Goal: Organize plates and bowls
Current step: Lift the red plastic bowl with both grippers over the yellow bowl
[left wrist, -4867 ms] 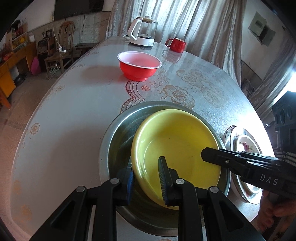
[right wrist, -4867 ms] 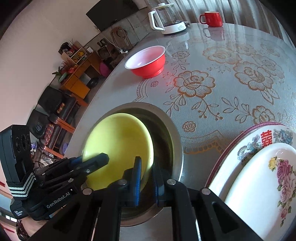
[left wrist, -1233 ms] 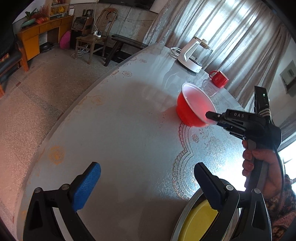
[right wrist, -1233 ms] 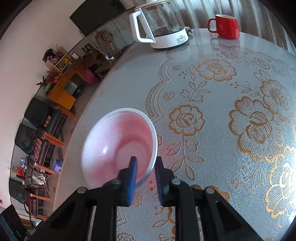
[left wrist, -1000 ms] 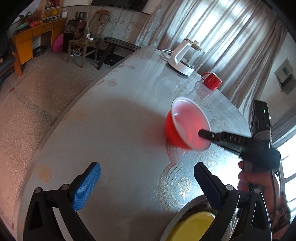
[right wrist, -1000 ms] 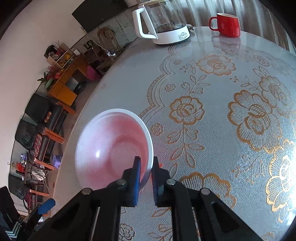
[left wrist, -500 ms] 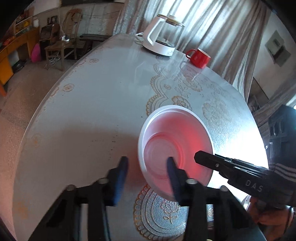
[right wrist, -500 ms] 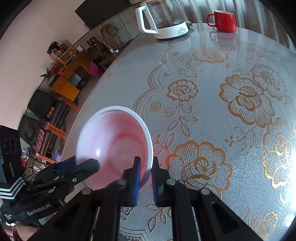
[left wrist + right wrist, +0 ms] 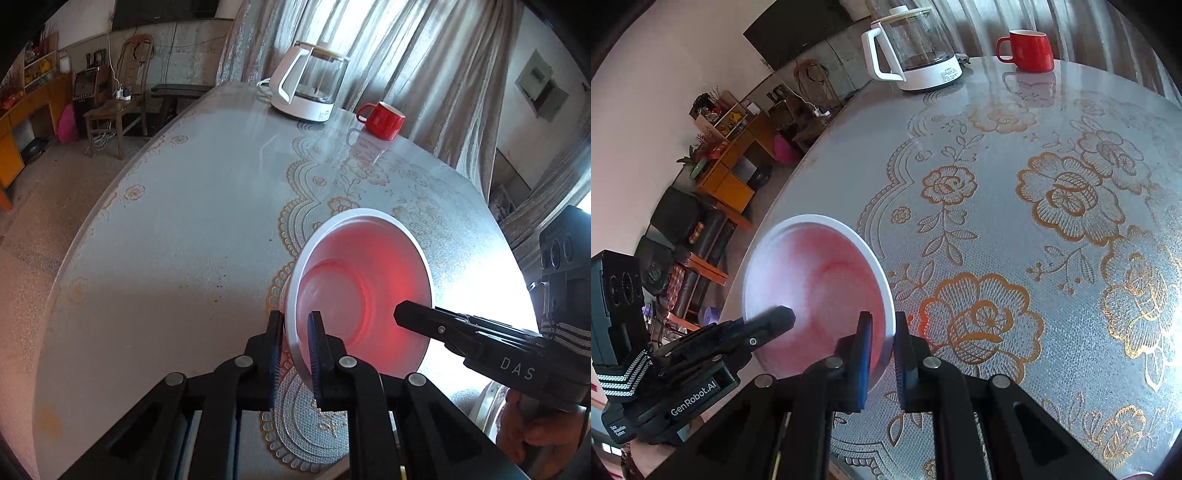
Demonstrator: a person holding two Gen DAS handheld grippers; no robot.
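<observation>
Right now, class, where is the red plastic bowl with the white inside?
The red plastic bowl is near the table's front edge, its rim pinched between the left gripper and the right gripper, with the kettle and red mug far behind.

Left hand-held gripper (image 9: 297, 354) just closed; right hand-held gripper (image 9: 882, 350) clamped.

Home living room, curtains (image 9: 424, 66), wooden chair (image 9: 118, 107), kettle (image 9: 310, 92) on table (image 9: 184, 240)
</observation>
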